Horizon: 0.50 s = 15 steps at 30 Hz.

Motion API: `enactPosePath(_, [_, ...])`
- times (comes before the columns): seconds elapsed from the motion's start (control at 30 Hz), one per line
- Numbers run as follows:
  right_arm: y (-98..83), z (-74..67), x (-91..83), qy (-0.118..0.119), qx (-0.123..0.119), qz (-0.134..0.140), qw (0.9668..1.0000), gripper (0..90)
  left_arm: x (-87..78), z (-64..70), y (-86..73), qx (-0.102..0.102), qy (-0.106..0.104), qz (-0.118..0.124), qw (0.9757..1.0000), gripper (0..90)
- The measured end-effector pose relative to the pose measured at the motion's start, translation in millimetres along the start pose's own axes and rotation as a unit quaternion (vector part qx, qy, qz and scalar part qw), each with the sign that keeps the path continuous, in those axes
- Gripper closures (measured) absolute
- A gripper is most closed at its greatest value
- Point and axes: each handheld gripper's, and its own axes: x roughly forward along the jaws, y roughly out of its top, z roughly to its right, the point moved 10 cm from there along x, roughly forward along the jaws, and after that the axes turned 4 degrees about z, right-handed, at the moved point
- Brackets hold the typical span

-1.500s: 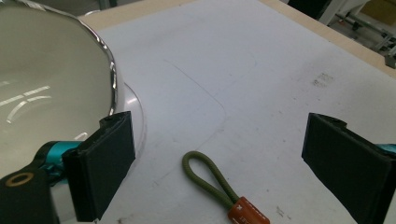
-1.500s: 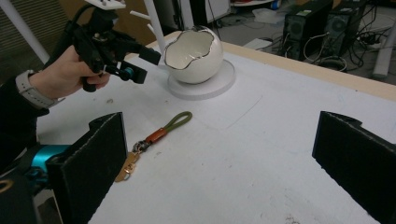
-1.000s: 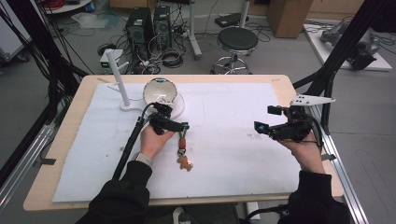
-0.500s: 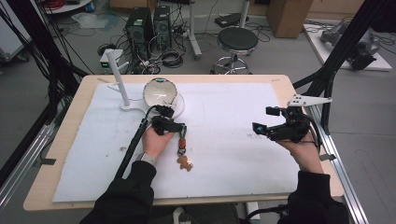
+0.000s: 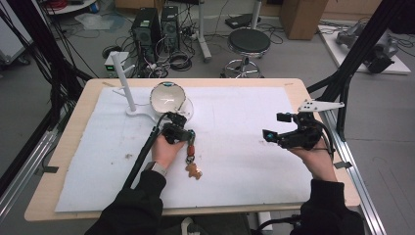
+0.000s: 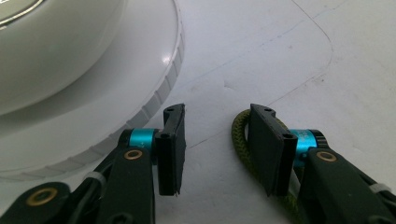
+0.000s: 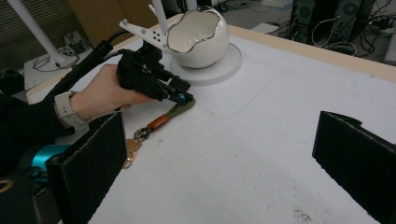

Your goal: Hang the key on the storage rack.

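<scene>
Eggshell-shaped white bowl (image 7: pixel 198 36) on round base (image 7: pixel 219 65), interior bare, keychain strap (image 7: pixel 180 111) beside base

Green cord (image 6: pixel 239 140) behind tool pad

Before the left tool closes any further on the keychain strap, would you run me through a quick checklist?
1. Green strap between the left tool's jaws: not ok, it lies around the outside of one jaw.
2. Jaws, which have just been closing, not yet shut: ok.
3. Left tool apart from the egg-shaped bowl: ok.
4. Keychain charm flat on the mat: ok.
5. Right tool open, clear of the keychain: ok.
</scene>
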Motion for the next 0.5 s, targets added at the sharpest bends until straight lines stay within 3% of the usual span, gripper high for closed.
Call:
enactPosePath(0.03, [-0.4, -0.8, 0.1, 0.001, 0.004, -0.002, 1.0000, 2.7, -0.1, 1.8, 0.2, 0.003, 0.001, 0.000, 1.0000, 60.8])
enactPosePath(0.07, [-1.0, -0.7, 0.6, 0.000, 0.003, -0.004, 1.0000, 2.7, -0.4, 4.1, 0.3, 0.006, 0.001, 0.000, 1.0000, 69.3])
enactPosePath(0.1, [-1.0, -0.7, 0.6, 0.000, 0.003, -0.004, 1.0000, 2.7, -0.5, 6.8, 0.5, 0.013, -0.001, 0.001, 0.9999, 69.3])
enactPosePath(0.13, [-1.4, -0.6, 1.2, 0.001, 0.001, -0.005, 1.0000, 2.7, -0.6, 9.3, 0.3, 0.017, -0.004, 0.003, 0.9998, 79.5])
enactPosePath(0.5, [-2.6, -4.1, 5.1, 0.003, -0.007, -0.011, 0.9999, 2.7, -0.7, 10.4, 0.2, 0.011, -0.020, 0.005, 0.9997, 83.5])
